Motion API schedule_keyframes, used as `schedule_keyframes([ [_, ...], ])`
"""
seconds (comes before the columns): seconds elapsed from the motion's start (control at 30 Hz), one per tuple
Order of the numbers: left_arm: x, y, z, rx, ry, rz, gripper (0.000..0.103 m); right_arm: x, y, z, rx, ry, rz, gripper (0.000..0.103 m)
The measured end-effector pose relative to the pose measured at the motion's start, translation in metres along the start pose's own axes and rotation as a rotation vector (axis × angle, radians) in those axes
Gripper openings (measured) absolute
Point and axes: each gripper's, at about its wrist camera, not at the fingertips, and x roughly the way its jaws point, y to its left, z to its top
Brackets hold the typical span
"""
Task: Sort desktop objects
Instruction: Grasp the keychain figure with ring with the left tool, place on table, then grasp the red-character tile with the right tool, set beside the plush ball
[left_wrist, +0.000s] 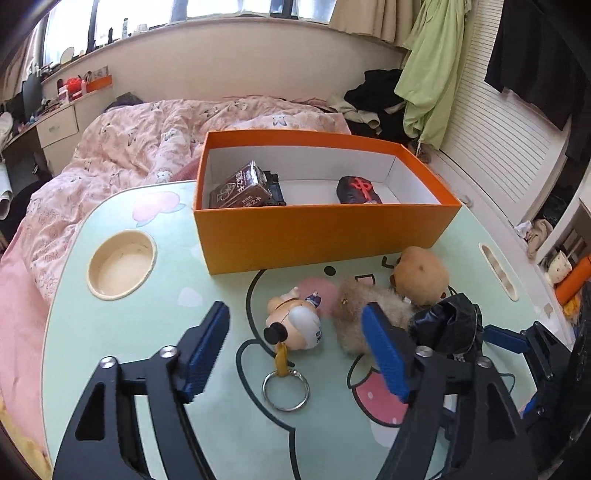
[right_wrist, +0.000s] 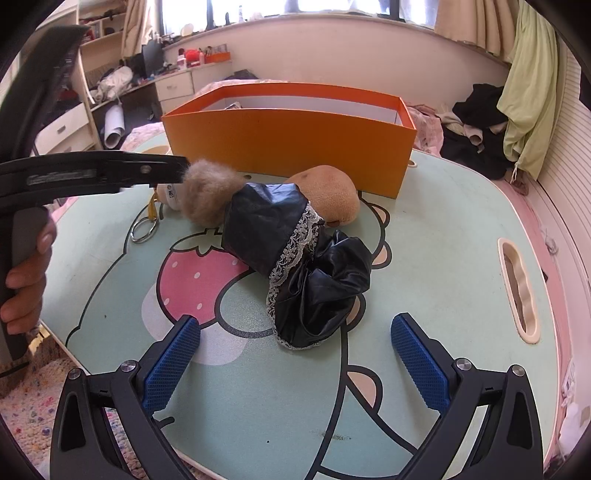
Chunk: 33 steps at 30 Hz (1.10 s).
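Note:
An orange box (left_wrist: 321, 232) stands at the far side of the mint cartoon table (left_wrist: 118, 332); it holds a brown drink carton (left_wrist: 240, 186) and a black pouch with a red sign (left_wrist: 357, 189). In front of it lie a figurine keychain (left_wrist: 299, 325) with a metal ring (left_wrist: 285, 391), a fluffy beige pompom (left_wrist: 365, 317), a brown plush (left_wrist: 421, 275) and a black lace-trimmed cloth (right_wrist: 299, 258). My left gripper (left_wrist: 299, 347) is open, its fingers either side of the figurine. My right gripper (right_wrist: 299, 363) is open, just short of the black cloth.
A round cup recess (left_wrist: 122, 264) sits at the table's left, a slot handle (right_wrist: 517, 288) at its right. A bed with pink bedding (left_wrist: 147, 136) lies behind the table. The left gripper's body and the hand holding it (right_wrist: 26, 273) show at the right view's left.

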Motion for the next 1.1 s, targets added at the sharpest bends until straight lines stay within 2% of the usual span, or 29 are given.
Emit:
schedule_keyframes([
  [0.1, -0.014, -0.005, -0.018, 0.020, -0.028, 0.050, 0.080, 0.000, -0.001, 0.001, -0.001, 0.005, 0.006, 0.103],
  [0.2, -0.014, -0.011, -0.036, 0.060, -0.011, 0.115, 0.080, -0.004, -0.003, 0.006, -0.022, 0.034, 0.005, 0.103],
  [0.3, -0.012, -0.010, -0.046, 0.047, 0.001, 0.136, 0.080, -0.027, -0.007, 0.018, -0.031, -0.009, 0.002, 0.103],
  [0.47, 0.001, -0.006, -0.052, 0.015, 0.046, 0.142, 0.080, -0.068, -0.024, 0.069, -0.010, -0.133, 0.024, 0.103],
  [0.57, 0.005, -0.006, -0.054, 0.009, 0.048, 0.156, 0.083, -0.068, -0.037, 0.110, 0.052, -0.140, 0.076, 0.103],
  [0.63, 0.006, -0.004, -0.055, 0.002, 0.046, 0.162, 0.085, -0.055, -0.042, 0.138, 0.099, -0.105, 0.098, 0.102],
  [0.7, 0.008, -0.002, -0.056, -0.003, 0.057, 0.164, 0.103, -0.033, -0.047, 0.164, 0.146, -0.044, 0.149, 0.098],
  [0.83, 0.012, -0.001, -0.056, -0.003, 0.057, 0.160, 0.103, 0.029, -0.049, 0.200, 0.233, 0.129, 0.208, 0.076],
  [0.9, 0.012, 0.000, -0.056, -0.002, 0.056, 0.159, 0.103, 0.055, -0.053, 0.207, 0.247, 0.187, 0.179, 0.071],
  [1.03, 0.012, 0.002, -0.057, -0.002, 0.052, 0.157, 0.103, 0.093, -0.053, 0.203, 0.256, 0.258, 0.084, 0.070],
  [1.1, 0.012, 0.002, -0.057, 0.000, 0.050, 0.157, 0.103, 0.101, -0.047, 0.204, 0.217, 0.265, 0.013, 0.068],
])
